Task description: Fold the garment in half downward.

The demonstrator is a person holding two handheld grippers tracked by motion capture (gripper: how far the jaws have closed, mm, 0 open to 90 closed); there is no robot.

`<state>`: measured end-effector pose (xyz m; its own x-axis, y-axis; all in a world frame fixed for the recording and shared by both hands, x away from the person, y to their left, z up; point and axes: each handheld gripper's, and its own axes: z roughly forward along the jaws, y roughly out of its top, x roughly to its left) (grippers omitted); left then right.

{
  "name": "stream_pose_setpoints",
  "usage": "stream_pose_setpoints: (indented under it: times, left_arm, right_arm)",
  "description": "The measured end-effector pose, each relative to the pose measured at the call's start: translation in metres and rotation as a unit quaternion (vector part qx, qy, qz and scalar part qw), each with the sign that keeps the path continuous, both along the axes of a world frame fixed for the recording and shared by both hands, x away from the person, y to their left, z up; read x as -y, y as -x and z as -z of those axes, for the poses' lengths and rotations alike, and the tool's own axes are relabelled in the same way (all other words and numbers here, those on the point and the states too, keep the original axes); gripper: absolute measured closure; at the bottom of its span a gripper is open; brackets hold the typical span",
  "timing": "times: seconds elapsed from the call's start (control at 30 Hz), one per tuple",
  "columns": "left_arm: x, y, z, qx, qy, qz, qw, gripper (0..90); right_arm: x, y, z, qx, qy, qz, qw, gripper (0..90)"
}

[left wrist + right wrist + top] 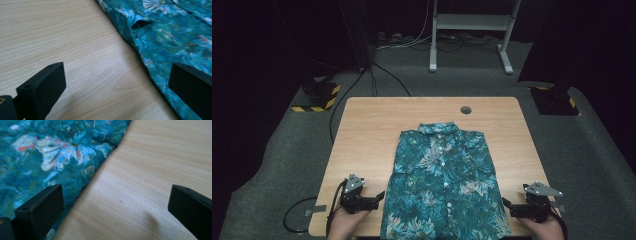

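Observation:
A teal flower-print shirt [444, 175] lies flat on the wooden table [372, 130], buttoned, collar at the far end, sleeves folded in. My left gripper [374, 199] rests near the table's front edge, just left of the shirt's lower left side, jaws wide apart and empty. In the left gripper view the shirt's edge [150, 65] runs toward the right jaw. My right gripper [508, 206] sits at the shirt's lower right side, open, holding nothing. The right gripper view has the shirt's edge [95, 173] passing over its left jaw.
A round cable hole [466, 109] marks the table's far side. Grey carpet surrounds the table, with cables [377, 75], a white metal frame [472, 30] behind, and striped stand bases [317, 97] at both far corners. Bare wood flanks the shirt on both sides.

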<state>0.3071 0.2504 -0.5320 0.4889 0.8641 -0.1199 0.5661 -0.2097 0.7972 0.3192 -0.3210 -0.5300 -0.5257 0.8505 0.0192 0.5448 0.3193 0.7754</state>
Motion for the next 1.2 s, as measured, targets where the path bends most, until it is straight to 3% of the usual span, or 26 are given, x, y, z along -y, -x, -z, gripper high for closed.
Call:
stream_pose_setpoints:
  times: [0.1, 0.2, 0.3, 0.57, 0.7, 0.83, 1.0, 1.2]
  left_arm:
    - [0.001, -0.003, -0.011, 0.017, 0.005, 0.006, 0.9998, 1.9]
    - [0.003, -0.01, -0.019, 0.019, 0.002, 0.014, 0.9997, 1.9]
    - [0.008, -0.021, -0.028, 0.015, 0.014, 0.023, 0.9995, 2.0]
    - [0.035, -0.04, -0.043, 0.007, 0.001, 0.061, 0.9981, 1.7]
    - [0.049, -0.052, -0.047, -0.007, -0.008, 0.075, 0.9971, 1.8]
    - [0.056, -0.063, -0.049, -0.014, -0.009, 0.073, 0.9972, 2.1]
    - [0.061, -0.078, -0.052, -0.022, -0.01, 0.054, 0.9983, 1.7]
    - [0.065, -0.099, -0.055, -0.027, -0.002, 0.047, 0.9985, 2.4]
  right_arm:
    - [-0.001, -0.003, -0.007, 0.009, 0.0, -0.006, 0.9999, 0.4]
    - [-0.004, -0.008, -0.012, 0.007, 0.003, -0.013, 0.9999, 0.4]
    - [-0.009, -0.016, -0.016, 0.01, 0.009, -0.025, 0.9996, 0.4]
    - [-0.025, -0.033, -0.028, 0.025, 0.015, -0.045, 0.9986, 0.4]
    - [-0.031, -0.044, -0.035, 0.026, 0.009, -0.049, 0.9984, 0.2]
    - [-0.038, -0.053, -0.042, 0.026, 0.007, -0.054, 0.9982, 0.1]
    - [-0.049, -0.064, -0.052, 0.026, 0.008, -0.066, 0.9975, 0.1]
    - [-0.058, -0.081, -0.053, 0.014, 0.011, -0.05, 0.9986, 0.3]
